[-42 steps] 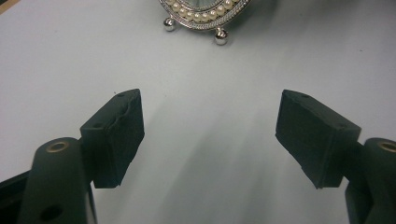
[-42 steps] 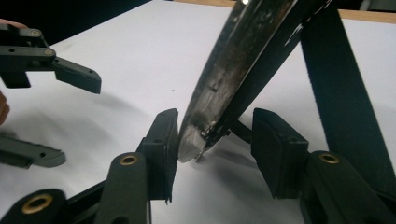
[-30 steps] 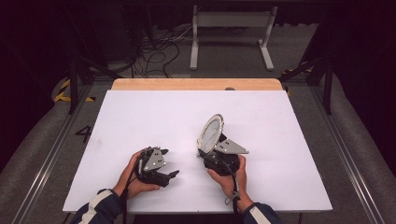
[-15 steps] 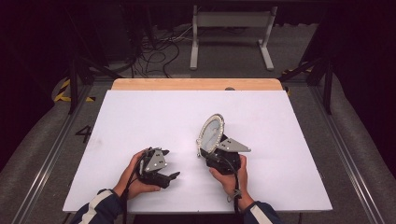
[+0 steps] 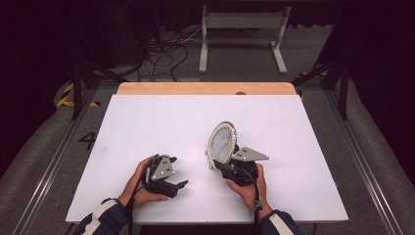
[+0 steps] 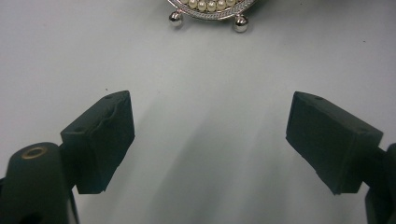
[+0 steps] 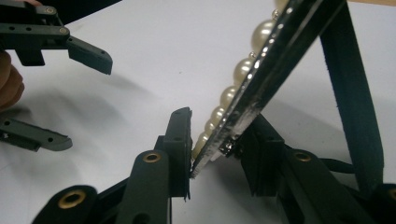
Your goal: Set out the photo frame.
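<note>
I have my right gripper closed on the lower rim of the pearl-edged mirror, its jaws having just drawn in until the pads pinch the frame from both faces. That low grip lets me stand it upright on the desk, right of centre on the near side. My left gripper waits to its left, jaws wide and holding nothing, aimed at the mirror's 2 ball feet to steady it if needed.
</note>
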`<action>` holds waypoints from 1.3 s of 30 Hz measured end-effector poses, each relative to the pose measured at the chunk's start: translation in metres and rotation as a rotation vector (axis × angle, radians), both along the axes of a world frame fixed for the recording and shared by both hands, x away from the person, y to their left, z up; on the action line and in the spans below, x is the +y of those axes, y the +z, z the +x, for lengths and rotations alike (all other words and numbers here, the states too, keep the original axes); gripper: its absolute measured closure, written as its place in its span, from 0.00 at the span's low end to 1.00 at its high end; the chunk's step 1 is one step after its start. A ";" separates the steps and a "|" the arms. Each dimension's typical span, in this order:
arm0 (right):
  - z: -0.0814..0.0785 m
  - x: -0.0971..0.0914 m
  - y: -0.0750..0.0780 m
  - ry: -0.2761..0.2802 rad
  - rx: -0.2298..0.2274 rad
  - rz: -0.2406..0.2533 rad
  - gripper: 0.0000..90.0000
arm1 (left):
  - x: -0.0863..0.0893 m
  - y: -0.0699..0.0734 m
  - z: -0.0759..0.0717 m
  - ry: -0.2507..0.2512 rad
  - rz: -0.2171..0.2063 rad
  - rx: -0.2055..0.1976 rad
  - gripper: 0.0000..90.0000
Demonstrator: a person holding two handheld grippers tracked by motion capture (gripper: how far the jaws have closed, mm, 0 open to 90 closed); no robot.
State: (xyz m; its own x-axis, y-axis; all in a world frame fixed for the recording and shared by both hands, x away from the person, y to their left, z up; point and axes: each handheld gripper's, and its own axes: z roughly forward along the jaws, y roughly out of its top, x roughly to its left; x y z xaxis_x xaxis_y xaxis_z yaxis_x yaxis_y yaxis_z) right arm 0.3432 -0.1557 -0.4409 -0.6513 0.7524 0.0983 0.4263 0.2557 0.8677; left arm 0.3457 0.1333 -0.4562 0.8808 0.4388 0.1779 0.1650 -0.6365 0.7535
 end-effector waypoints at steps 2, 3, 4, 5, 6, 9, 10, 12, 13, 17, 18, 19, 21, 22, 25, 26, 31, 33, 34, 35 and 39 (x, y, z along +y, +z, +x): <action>-0.001 -0.002 0.000 0.010 0.003 0.001 0.75 | 0.000 0.001 0.000 -0.005 -0.002 0.000 0.18; -0.001 -0.002 0.000 0.010 0.003 0.001 0.75 | 0.000 0.001 0.000 -0.005 -0.002 0.000 0.18; -0.002 -0.003 0.000 0.017 0.005 0.003 0.75 | 0.000 0.001 0.000 -0.006 -0.001 0.000 0.18; -0.003 -0.004 0.000 0.021 0.004 0.000 0.76 | 0.000 0.001 -0.001 -0.006 -0.001 0.000 0.18; -0.003 -0.004 0.000 0.024 0.003 -0.002 0.76 | 0.000 0.001 -0.001 -0.006 -0.001 -0.001 0.18; -0.004 -0.006 0.001 0.031 0.005 -0.006 0.76 | 0.001 0.001 -0.001 -0.006 -0.003 0.000 0.18; -0.004 -0.006 0.001 0.035 0.005 -0.009 0.77 | 0.001 0.002 -0.001 -0.009 -0.003 0.000 0.18; -0.005 -0.007 0.001 0.043 0.008 -0.010 0.77 | 0.001 0.002 -0.001 -0.011 -0.002 0.000 0.18; -0.005 -0.008 0.002 0.047 0.012 -0.012 0.77 | 0.001 0.002 -0.002 -0.013 -0.003 0.001 0.18; -0.006 -0.010 0.004 0.066 0.016 -0.028 0.78 | 0.000 0.002 -0.002 -0.019 0.001 0.002 0.19; -0.006 -0.011 0.004 0.071 0.020 -0.030 0.78 | 0.000 0.002 -0.002 -0.019 0.001 0.002 0.19; -0.006 -0.011 0.004 0.074 0.022 -0.028 0.78 | 0.000 0.002 -0.002 -0.019 0.001 0.005 0.19; -0.006 -0.012 0.004 0.085 0.023 -0.033 0.78 | 0.000 0.002 -0.002 -0.018 0.003 0.004 0.19; -0.006 -0.013 0.005 0.091 0.023 -0.035 0.78 | 0.000 0.002 -0.002 -0.018 0.002 0.004 0.18; -0.006 -0.015 0.005 0.104 0.025 -0.041 0.79 | 0.000 0.002 -0.002 -0.017 0.001 0.003 0.18; -0.006 -0.015 0.006 0.108 0.024 -0.046 0.79 | 0.000 0.002 -0.002 -0.016 0.002 0.004 0.18; -0.007 -0.016 0.006 0.111 0.029 -0.050 0.79 | 0.000 0.003 0.001 -0.004 -0.008 -0.004 0.20; -0.007 -0.016 0.007 0.112 0.028 -0.054 0.79 | 0.000 0.005 0.004 0.017 -0.037 -0.025 0.20; -0.007 -0.015 0.007 0.112 0.027 -0.056 0.78 | 0.001 0.007 0.007 0.026 -0.061 -0.027 0.23; -0.007 -0.015 0.007 0.110 0.027 -0.055 0.77 | 0.000 0.009 0.010 0.033 -0.082 -0.024 0.23; -0.011 -0.018 0.009 0.094 0.024 -0.055 0.72 | -0.004 0.013 0.022 0.028 -0.119 0.005 0.23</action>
